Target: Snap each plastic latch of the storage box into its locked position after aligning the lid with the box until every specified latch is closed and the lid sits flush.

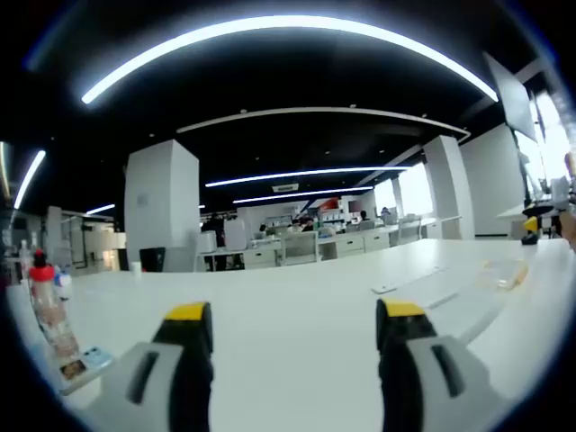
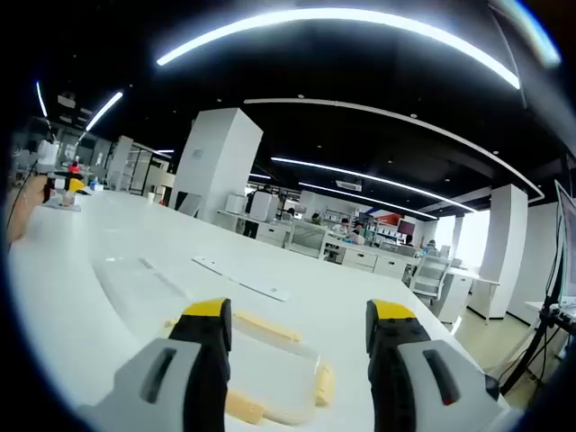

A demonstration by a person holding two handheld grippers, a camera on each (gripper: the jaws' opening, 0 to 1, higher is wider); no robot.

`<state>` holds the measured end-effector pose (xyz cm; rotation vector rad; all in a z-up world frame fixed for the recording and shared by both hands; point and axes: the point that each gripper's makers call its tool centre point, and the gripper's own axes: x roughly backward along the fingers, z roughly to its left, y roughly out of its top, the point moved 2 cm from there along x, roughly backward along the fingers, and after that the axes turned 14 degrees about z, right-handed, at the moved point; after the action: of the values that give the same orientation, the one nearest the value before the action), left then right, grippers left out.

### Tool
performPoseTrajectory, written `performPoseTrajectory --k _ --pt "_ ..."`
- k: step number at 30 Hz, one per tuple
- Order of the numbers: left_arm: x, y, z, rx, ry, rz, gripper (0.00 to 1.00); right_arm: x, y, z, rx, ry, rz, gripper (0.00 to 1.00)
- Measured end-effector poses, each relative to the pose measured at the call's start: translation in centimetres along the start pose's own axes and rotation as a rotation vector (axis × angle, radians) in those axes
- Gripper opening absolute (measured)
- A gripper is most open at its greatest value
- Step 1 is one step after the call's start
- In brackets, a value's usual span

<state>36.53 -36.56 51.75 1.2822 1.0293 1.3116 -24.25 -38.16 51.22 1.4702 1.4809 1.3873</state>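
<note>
Right gripper view has the storage box (image 2: 261, 378) sitting low at 6 o'clock between my right gripper (image 2: 298, 328) jaws, which are wide open and empty; its tan latches (image 2: 266, 326) run along the near edges, long axis roughly 10-to-4. My left gripper (image 1: 296, 324) is also spread and holding nothing, with the box far off at 3 o'clock. So right's closer, I'd say, with plenty of bare white table (image 2: 81, 270) around.

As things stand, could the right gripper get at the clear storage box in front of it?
Probably yes. The right gripper is open, and the storage box with its yellowish latches lies on the white table just beyond its jaws, with nothing between.
</note>
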Motion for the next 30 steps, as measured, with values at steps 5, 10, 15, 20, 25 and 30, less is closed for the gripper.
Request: performPoseTrajectory --k 5,10,15,20,25,30 --pt "-0.3 -0.5 -0.7 0.000 -0.007 0.004 0.76 0.0 0.0 -0.1 0.020 -0.003 -0.009 0.61" --pt "-0.5 -0.9 -1.1 -0.007 -0.012 0.014 0.76 0.1 -0.1 -0.2 0.027 -0.005 -0.019 0.61" --pt "-0.5 -1.1 -1.1 -0.010 -0.008 0.020 0.77 0.3 0.0 -0.1 0.035 -0.004 -0.028 0.60" --pt "-0.5 -1.2 -1.0 -0.006 -0.013 0.029 0.77 0.3 -0.1 0.0 0.041 -0.001 -0.026 0.60" --pt "-0.4 -1.2 -1.0 -0.011 -0.015 0.032 0.77 0.3 0.0 0.1 0.043 -0.001 -0.027 0.60" --pt "-0.1 -1.0 -0.7 0.000 -0.017 0.026 0.77 0.3 0.0 0.1 0.044 -0.007 -0.027 0.60"
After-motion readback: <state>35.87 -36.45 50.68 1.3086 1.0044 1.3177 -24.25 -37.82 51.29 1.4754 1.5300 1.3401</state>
